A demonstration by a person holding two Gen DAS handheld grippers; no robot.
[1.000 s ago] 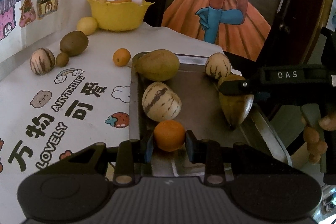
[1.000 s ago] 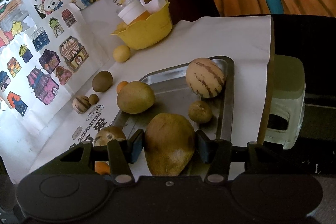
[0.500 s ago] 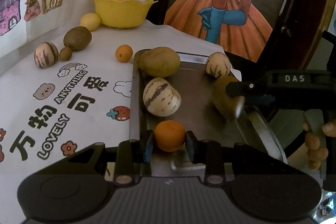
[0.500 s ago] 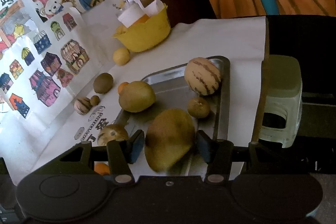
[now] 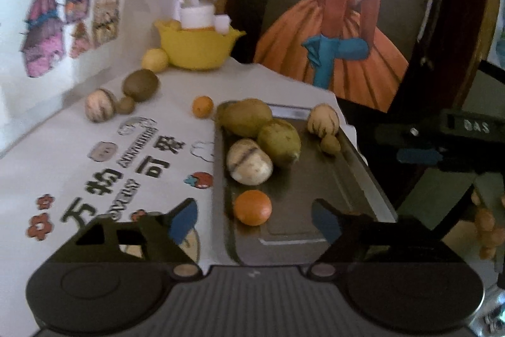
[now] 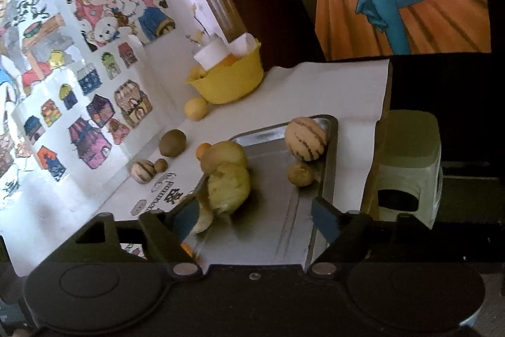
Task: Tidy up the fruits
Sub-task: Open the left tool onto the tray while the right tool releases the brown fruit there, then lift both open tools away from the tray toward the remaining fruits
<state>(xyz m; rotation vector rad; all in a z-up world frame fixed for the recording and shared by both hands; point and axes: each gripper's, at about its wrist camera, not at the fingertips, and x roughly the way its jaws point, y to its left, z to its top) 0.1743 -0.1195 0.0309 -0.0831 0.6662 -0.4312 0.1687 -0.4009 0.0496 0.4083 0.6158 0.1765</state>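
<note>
A metal tray (image 5: pixel 356 179) (image 6: pixel 284 229) holds an orange (image 5: pixel 252 207), a striped melon (image 5: pixel 249 165), a green-brown mango (image 5: pixel 279 142) (image 6: pixel 228 187), a larger brown fruit (image 5: pixel 244 117) (image 6: pixel 224 158), a second striped melon (image 5: pixel 323 123) (image 6: pixel 305 138) and a small brown fruit (image 5: pixel 330 143) (image 6: pixel 300 174). My left gripper (image 5: pixel 254 221) is open and empty just behind the orange. My right gripper (image 6: pixel 252 218) is open and empty above the tray's near end, to the right of the mango.
On the printed tablecloth (image 5: pixel 94 153) lie a small orange (image 5: pixel 202 106), a striped melon (image 5: pixel 100 109), a brown fruit (image 5: pixel 140 85), a small brown fruit (image 5: pixel 126 105) and a lemon (image 5: pixel 154 60). A yellow bowl (image 5: pixel 197 48) stands at the back. A stool (image 6: pixel 407 160) stands beyond the table's right edge.
Both grippers have opened and drawn back. The left let go of the orange and the right let go of the mango; both fruits now lie in the tray.
</note>
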